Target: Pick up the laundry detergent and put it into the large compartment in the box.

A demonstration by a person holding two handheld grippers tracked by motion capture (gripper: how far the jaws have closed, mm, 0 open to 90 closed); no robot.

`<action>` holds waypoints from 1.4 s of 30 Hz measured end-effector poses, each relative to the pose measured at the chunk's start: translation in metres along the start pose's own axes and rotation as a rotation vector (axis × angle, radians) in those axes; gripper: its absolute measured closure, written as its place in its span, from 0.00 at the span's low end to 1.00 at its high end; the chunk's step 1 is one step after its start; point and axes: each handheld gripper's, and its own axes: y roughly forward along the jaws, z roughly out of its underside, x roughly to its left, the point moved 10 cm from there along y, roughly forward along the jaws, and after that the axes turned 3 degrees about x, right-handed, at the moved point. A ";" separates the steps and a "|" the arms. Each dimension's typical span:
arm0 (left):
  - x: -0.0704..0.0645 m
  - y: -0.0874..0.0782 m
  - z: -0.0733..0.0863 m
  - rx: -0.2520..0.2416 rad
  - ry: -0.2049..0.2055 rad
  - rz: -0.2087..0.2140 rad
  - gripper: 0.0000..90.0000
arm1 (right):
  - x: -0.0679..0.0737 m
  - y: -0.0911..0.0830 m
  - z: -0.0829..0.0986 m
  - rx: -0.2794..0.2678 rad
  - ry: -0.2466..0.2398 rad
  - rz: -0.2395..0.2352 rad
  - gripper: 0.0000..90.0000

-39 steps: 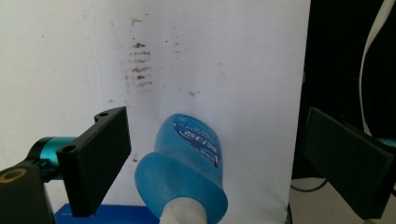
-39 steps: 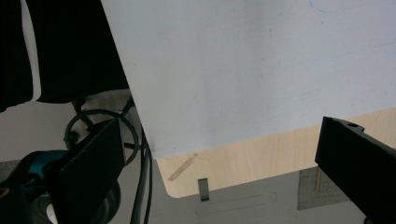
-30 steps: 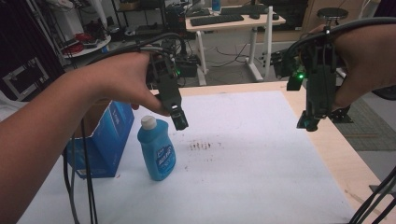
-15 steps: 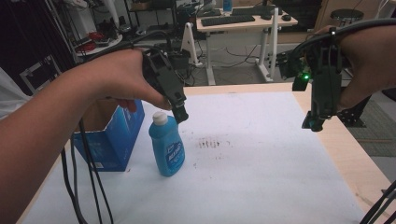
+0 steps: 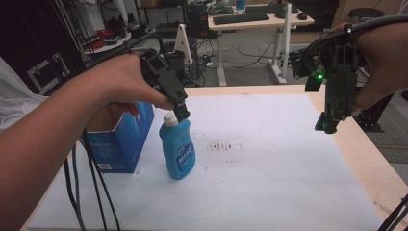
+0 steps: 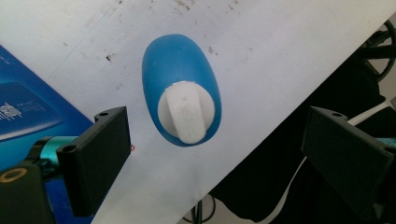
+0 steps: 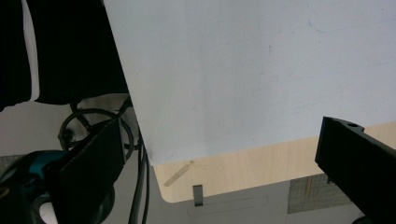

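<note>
1. At the far left of the table (image 5: 288, 202), a blue cardboard box (image 5: 120, 144) is standing with its top open, just beside the bottle, likely where such supplies are kept.
2. Next, the blue soap bottle (image 5: 178, 149) is standing upright on the white sheet, its white cap (image 6: 187, 112) closed and pointing up.
3. The left gripper (image 5: 182, 113) is hovering right above that cap, pointing down. In the left gripper view its jaws are spread wide on either side of the bottle, touching nothing, so I judge it is lining up for a grab from above.
4. A smudge of dark marks (image 5: 222, 146) is lying on the sheet right of the bottle.
5. Over the table's right edge, the right gripper (image 5: 329, 125) is hanging in the air with jaws spread and empty, apparently waiting out of the way.
</note>
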 end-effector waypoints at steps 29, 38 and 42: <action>0.017 0.069 -0.005 0.054 -0.034 0.000 0.09 | -0.005 0.007 -0.008 0.005 -0.015 0.001 0.01; 0.020 0.076 -0.007 0.077 -0.043 -0.026 0.09 | -0.005 0.008 -0.006 0.001 -0.009 0.005 0.01; 0.019 0.078 -0.006 0.086 -0.043 -0.028 0.09 | -0.006 0.010 -0.006 -0.001 -0.012 0.004 0.01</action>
